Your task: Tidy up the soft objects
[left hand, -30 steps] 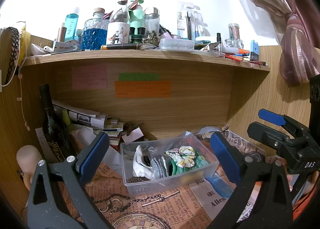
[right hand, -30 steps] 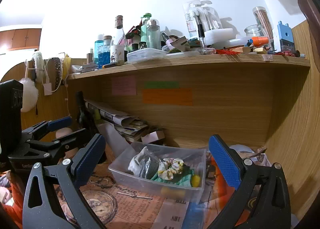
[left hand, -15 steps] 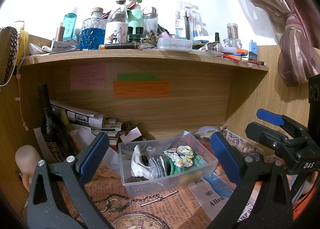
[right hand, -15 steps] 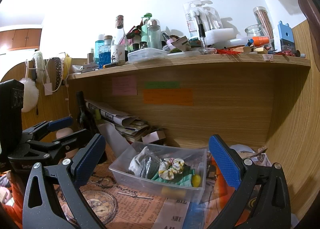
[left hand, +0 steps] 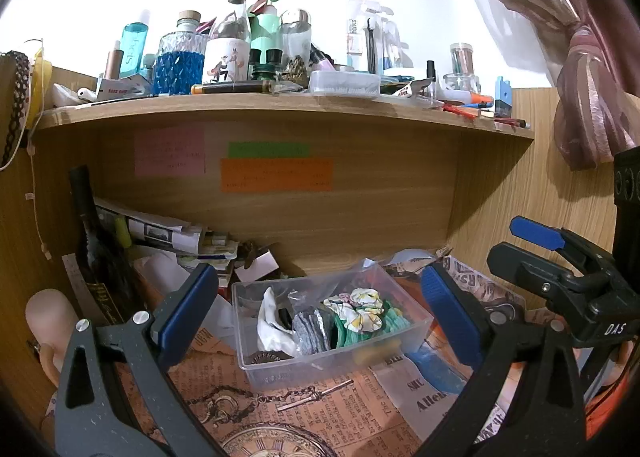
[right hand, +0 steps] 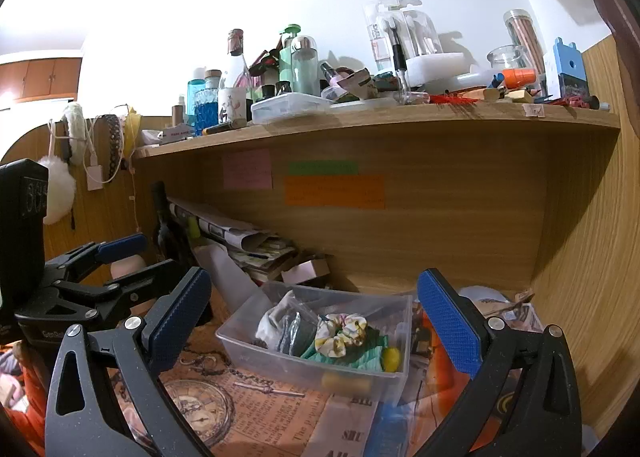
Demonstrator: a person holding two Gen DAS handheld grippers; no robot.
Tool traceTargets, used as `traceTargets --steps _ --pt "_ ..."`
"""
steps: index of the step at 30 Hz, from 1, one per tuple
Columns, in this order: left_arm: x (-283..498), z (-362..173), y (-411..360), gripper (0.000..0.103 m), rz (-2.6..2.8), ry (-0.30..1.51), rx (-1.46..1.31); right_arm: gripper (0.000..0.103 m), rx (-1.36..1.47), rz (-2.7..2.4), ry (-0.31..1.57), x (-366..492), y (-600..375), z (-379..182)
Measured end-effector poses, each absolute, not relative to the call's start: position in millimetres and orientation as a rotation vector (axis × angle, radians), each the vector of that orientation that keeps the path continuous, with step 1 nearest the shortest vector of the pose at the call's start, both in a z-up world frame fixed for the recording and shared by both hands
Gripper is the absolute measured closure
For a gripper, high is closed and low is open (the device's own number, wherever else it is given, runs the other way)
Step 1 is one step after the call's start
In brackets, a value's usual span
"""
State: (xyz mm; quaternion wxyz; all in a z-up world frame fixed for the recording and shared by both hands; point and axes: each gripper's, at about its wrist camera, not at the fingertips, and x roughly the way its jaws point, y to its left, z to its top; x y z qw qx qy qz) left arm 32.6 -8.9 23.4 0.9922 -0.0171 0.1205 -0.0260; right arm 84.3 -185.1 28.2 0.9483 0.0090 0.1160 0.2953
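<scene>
Nearest, the left gripper [left hand: 318, 305] and right gripper [right hand: 314, 307] both hang with fingers spread wide and holding nothing. Just beyond them on the desk [left hand: 320, 413] sits the clear bin [left hand: 332, 353], already holding the floral scrunchie [left hand: 360, 307], green cloth [left hand: 360, 331], grey cloth [left hand: 310, 331] and white cloth [left hand: 272, 321]. The sorting looks largely done; no loose soft item shows around the bin. Behind the bin stands the wooden shelf [left hand: 280, 103].

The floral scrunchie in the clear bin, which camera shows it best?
The right wrist view: the floral scrunchie lies on top of the green fabric in the clear bin, its ruffled ring seen almost whole. The left wrist view shows the same scrunchie, but more bunched, with its ring shape harder to read.
</scene>
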Motion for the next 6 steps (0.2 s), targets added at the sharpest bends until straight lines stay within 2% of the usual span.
traceTargets --steps 6 --pt "35.5 21.6 -7.1 0.000 -0.055 0.251 -0.043 0.000 0.023 0.598 0.247 87.4 -185.0 25.4"
